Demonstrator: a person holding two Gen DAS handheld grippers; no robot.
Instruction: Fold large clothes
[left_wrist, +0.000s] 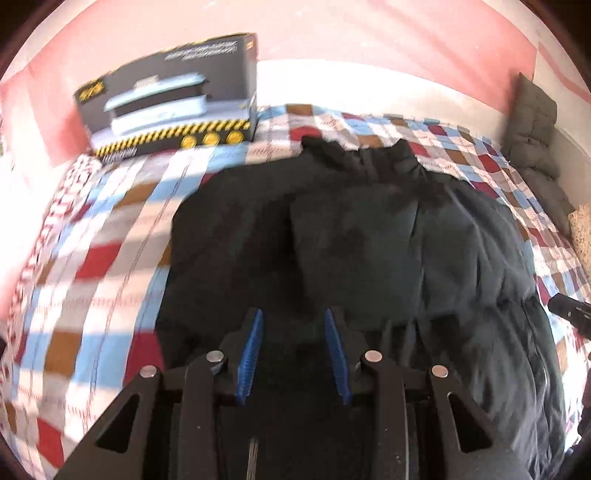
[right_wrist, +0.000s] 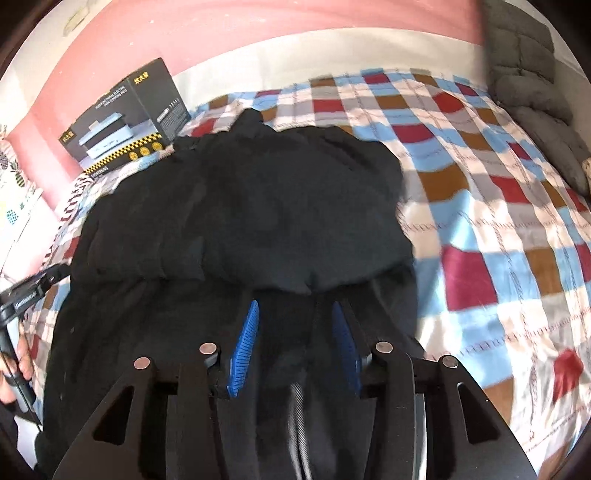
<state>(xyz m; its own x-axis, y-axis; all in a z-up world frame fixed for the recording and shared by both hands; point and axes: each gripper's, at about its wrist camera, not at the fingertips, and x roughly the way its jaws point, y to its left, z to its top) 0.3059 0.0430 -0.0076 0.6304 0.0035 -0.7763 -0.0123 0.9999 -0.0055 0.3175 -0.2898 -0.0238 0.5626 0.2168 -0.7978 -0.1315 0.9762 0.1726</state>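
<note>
A large black garment (left_wrist: 369, 229) lies spread over the checked bedspread (left_wrist: 92, 258), with its upper part doubled back over the lower part. My left gripper (left_wrist: 293, 312) is at the garment's near edge, and dark cloth fills the narrow gap between its blue pads. In the right wrist view the same garment (right_wrist: 240, 206) runs under my right gripper (right_wrist: 294, 303). Its jaws stand apart with cloth lying loosely between them, and the pad faces are bare. Each gripper also shows at the other view's edge: the right gripper (left_wrist: 569, 310) and the left gripper (right_wrist: 33, 288), the latter held by a hand (right_wrist: 18, 362).
A dark printed carton (left_wrist: 173, 99) stands at the head of the bed by the pink wall, to the garment's far left. A grey quilted cushion (right_wrist: 524, 55) lies along the far right edge. Bare checked bedspread (right_wrist: 480, 206) stretches to the right of the garment.
</note>
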